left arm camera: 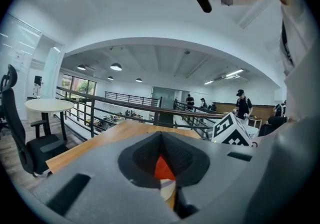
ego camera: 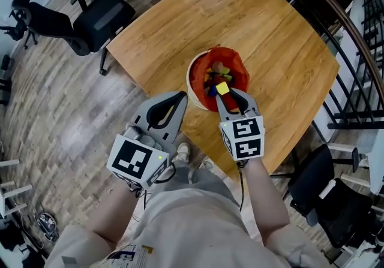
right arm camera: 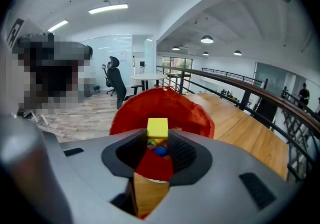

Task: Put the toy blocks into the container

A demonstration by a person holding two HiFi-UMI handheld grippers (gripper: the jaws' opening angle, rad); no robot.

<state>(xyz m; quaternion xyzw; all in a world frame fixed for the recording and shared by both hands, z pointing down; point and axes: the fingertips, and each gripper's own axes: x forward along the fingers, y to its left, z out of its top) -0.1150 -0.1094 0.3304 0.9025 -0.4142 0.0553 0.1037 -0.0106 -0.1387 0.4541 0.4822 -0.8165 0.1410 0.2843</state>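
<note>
Toy blocks [ego camera: 216, 71] (several colours) lie in the red-lined container [ego camera: 191, 83]; your right gripper [ego camera: 224, 91] pinches a yellow block [right arm camera: 157, 128] above it, while your left gripper [ego camera: 181, 97] is closed and empty.

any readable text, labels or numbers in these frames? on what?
No readable text in any view.
left marker cube: black-and-white square pattern, no characters.
right marker cube: square patterns too, no characters.
shirt print: too small and blurred to read.

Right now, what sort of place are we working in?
Probably an open-plan office or lab on a mezzanine: black office chairs, a wooden table beside a metal railing, and a round white table farther off.
</note>
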